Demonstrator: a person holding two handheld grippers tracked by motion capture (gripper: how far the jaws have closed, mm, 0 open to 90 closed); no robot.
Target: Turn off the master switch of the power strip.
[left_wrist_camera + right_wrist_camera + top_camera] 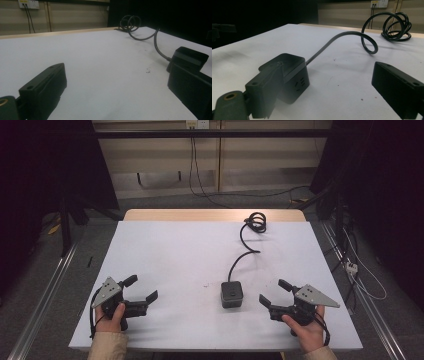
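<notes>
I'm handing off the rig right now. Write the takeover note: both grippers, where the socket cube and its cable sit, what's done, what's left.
Left gripper: open, holding nothing, resting low near the left front of the table.
Right gripper: open, holding nothing, just right of the black socket cube.
Cube: on the table, untouched; its cable runs back to a coil at the far edge.
Done: nothing visible.
Left: probably grasping the cube.

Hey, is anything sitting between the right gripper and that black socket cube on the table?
Nothing visible is in the way. The right gripper is open, aimed at the black socket cube, with only bare white table between them. The cube's cable runs off its far side, away from the gripper.
</notes>
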